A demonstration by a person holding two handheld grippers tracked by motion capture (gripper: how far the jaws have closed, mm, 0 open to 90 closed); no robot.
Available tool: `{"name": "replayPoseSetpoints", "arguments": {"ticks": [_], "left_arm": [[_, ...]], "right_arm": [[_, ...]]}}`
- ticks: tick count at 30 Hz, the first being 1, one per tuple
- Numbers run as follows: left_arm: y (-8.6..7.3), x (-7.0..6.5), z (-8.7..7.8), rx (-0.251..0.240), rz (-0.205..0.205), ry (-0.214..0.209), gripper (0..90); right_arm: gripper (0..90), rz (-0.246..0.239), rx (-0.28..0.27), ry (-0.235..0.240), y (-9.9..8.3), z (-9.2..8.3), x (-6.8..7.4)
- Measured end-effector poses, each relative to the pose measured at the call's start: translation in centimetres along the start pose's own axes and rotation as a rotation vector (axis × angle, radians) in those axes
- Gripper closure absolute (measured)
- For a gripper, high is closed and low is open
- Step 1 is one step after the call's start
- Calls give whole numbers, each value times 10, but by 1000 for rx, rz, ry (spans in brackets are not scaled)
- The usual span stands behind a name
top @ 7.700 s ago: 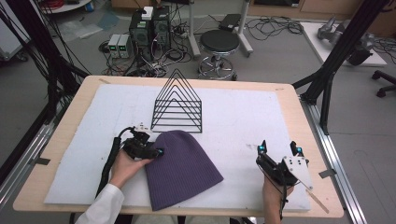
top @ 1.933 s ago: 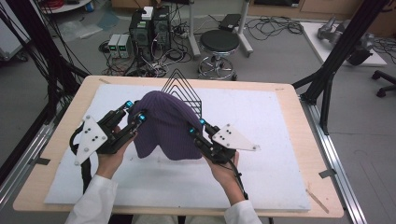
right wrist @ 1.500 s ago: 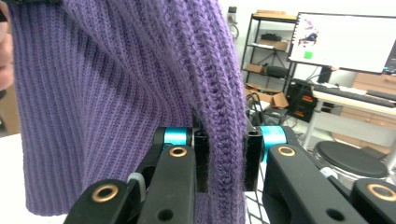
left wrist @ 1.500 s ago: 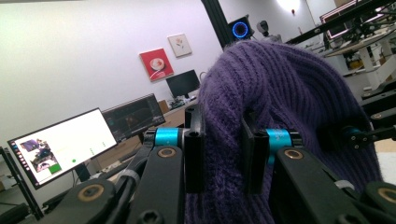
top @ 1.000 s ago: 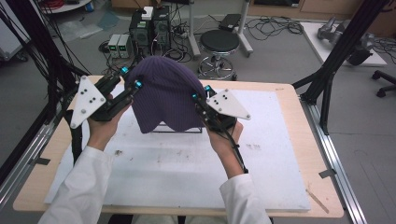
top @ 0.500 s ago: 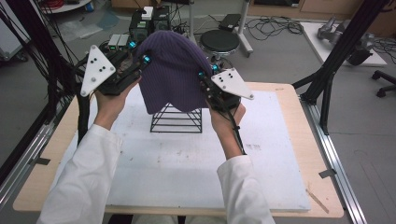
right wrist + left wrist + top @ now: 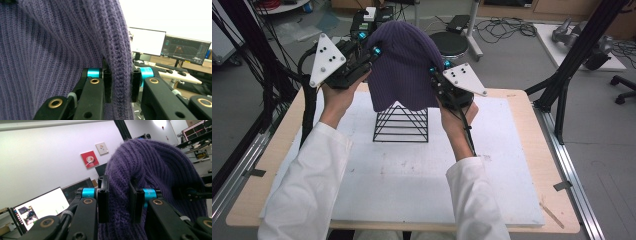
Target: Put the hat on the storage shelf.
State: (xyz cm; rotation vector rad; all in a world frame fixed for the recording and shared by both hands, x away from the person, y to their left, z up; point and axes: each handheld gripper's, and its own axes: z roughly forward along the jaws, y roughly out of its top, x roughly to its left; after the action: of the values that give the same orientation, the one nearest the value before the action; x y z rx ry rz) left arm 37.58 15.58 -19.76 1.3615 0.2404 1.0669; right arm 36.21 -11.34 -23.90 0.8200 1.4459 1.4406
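Both tools, left tool (image 7: 373, 51) and right tool (image 7: 432, 70), grip the purple beanie (image 7: 403, 65) at upper centre; next, lowering it squarely over the wire rack (image 7: 401, 123).

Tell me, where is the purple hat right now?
In the high view the purple hat hangs up in the air between the left gripper and the right gripper, right above the black wire rack on the table.

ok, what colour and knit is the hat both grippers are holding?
Dark purple, rib-knit beanie; the ribbing shows best in the left gripper view.
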Motion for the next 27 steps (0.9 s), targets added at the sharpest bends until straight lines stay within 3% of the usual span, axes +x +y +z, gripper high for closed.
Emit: {"name": "replayPoseSetpoints", "arguments": {"ticks": [10,21,27], "left_arm": [[-23,-4,-3,65,4,2,741],[-48,-12,-11,138,21,-11,741],[-64,-19,-14,191,53,-22,741]], "right_arm": [[791,-21,54,-28,-15,7,7],[791,-16,126,0,-50,10,18],[790,-20,171,8,-67,10,21]]}}
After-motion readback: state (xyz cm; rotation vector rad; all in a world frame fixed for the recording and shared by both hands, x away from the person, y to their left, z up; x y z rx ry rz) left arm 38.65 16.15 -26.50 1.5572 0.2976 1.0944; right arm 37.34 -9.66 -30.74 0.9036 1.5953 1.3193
